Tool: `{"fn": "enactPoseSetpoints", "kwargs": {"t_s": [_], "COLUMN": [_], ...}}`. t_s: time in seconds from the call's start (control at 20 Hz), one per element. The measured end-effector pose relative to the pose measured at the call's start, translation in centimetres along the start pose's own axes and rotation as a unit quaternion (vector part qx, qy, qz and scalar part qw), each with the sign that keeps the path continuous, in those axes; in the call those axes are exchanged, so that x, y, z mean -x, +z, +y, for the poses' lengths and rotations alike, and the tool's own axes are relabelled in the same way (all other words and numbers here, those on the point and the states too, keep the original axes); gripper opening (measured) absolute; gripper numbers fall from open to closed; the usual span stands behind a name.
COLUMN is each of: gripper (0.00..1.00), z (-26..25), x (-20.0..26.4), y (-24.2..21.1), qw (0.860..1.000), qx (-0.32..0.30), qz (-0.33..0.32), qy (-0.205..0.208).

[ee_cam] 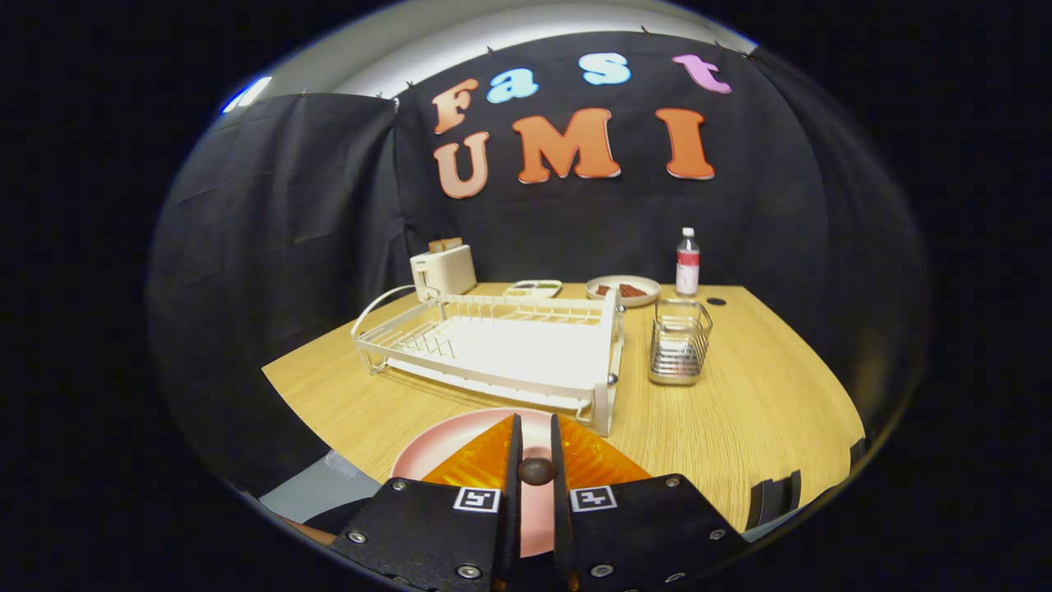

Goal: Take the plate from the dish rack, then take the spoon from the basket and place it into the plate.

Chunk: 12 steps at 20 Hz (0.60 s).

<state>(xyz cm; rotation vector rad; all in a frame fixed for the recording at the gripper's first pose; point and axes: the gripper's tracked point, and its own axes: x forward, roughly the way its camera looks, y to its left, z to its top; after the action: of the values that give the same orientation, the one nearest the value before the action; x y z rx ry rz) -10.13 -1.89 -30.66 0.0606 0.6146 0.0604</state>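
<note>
A pink plate (460, 448) lies flat on the wooden table (764, 395), right under my fingers and just in front of the white dish rack (493, 349). The rack's slots hold nothing. My gripper (535, 422) hangs over the plate with its fingers drawn close on a dark rounded end, which looks like the spoon (536, 470) seen end-on. The rest of the spoon is hidden between the fingers. Beyond them, to the right of the rack, stands the wire basket (679, 341), and I see nothing sticking out of it.
Along the back of the table stand a white toaster (444, 270), a small divided dish (532, 288), a plate with food (622, 289) and a bottle (687, 263). A black clamp (772, 497) sits on the front right table edge. Bare wood lies right of the plate.
</note>
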Motion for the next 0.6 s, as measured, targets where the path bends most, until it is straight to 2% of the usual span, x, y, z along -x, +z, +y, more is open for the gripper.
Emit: {"fn": "enactPoseSetpoints", "kwargs": {"t_s": [0.25, 0.35, 0.4, 0.6], "gripper": [0.21, 0.32, 0.42, 0.57], "z": [-0.1, 0.6, 0.9, 1.4], "x": [-0.6, -0.5, -0.4, -0.1], "y": [-0.6, 0.2, 0.8, 3.6], "qw": [1.000, 1.000, 1.000, 0.998], "qx": [-0.011, -0.009, -0.005, 0.005], "qz": [0.002, -0.010, -0.019, -0.056], "qy": [-0.004, 0.003, 0.004, -0.004]}}
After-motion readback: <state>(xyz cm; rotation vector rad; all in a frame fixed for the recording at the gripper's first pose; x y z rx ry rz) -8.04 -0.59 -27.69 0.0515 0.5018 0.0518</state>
